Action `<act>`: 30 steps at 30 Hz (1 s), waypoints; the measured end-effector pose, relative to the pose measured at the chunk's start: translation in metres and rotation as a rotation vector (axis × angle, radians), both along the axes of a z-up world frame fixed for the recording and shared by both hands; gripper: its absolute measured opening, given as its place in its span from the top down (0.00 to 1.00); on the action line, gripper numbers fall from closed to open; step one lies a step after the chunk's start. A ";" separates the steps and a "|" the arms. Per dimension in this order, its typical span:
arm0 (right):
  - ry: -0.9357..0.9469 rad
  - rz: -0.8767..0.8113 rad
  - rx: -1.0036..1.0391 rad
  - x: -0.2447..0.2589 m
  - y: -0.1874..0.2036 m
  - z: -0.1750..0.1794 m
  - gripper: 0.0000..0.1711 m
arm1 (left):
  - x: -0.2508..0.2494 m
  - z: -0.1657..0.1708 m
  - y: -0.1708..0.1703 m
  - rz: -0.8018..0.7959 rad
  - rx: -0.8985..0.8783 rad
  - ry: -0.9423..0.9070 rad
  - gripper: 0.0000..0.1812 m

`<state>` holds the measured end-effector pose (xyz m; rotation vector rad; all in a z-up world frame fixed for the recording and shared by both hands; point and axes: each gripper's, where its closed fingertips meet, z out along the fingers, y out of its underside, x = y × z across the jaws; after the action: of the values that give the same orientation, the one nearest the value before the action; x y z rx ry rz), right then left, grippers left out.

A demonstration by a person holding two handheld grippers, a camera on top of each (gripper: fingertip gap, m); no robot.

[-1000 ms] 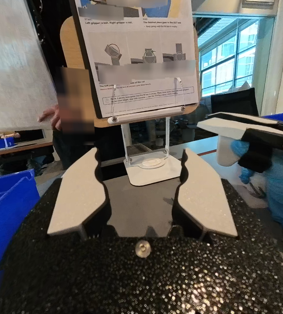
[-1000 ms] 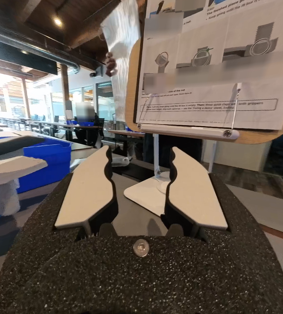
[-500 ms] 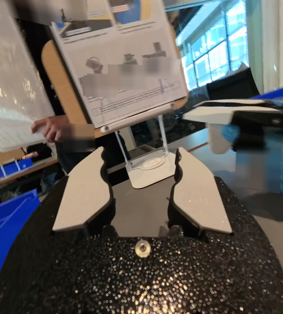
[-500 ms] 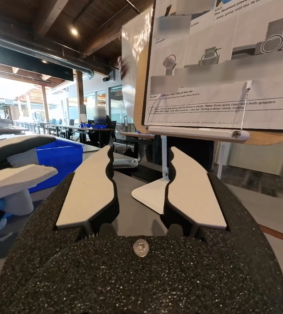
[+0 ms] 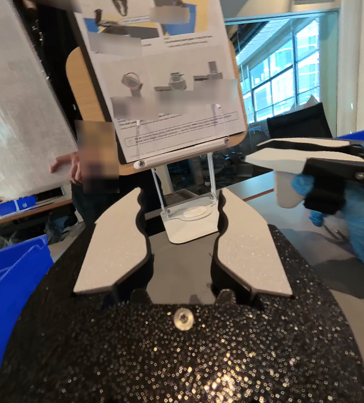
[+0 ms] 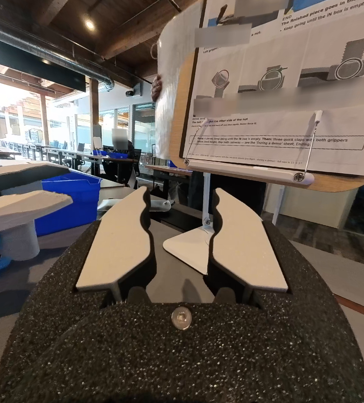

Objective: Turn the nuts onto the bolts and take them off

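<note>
Left gripper (image 5: 180, 194): fingers spread, nothing between them, held above the grey table (image 5: 261, 202). Right gripper (image 6: 181, 192): fingers likewise spread and empty. Each gripper shows side-on at the edge of the other's view, with a blue-gloved hand (image 5: 303, 185) at the right one. No nut or bolt shows in either view; their location cannot be told. A blue bin (image 5: 8, 283) stands at the left gripper's left. Ahead of both grippers, the white base (image 5: 189, 229) of a document stand rests on the table, carrying a wooden board (image 6: 176, 122) with a printed instruction sheet (image 5: 165, 87). Beyond it, a person's hand (image 5: 67, 162) holds a white sheet (image 5: 17, 109).
</note>
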<state>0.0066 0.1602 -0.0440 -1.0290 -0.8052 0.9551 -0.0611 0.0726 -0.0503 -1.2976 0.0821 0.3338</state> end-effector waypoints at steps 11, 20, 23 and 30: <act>0.154 -0.018 -0.096 0.030 0.012 0.011 0.65 | -0.004 0.017 -0.012 -0.099 0.131 -0.136 0.63; 0.096 -0.026 -0.071 0.023 0.008 0.007 0.68 | -0.011 0.011 -0.011 -0.099 0.102 -0.185 0.71; 0.086 -0.027 -0.071 0.022 0.008 0.006 0.69 | -0.011 0.008 -0.011 -0.093 0.086 -0.177 0.73; 0.050 -0.065 -0.038 0.019 0.009 0.005 0.72 | -0.008 0.008 -0.010 -0.053 0.071 -0.102 0.74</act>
<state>0.0258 0.1690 -0.0390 -1.0539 -0.7100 0.9398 -0.0692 0.0624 -0.0428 -1.2381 0.0180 0.2228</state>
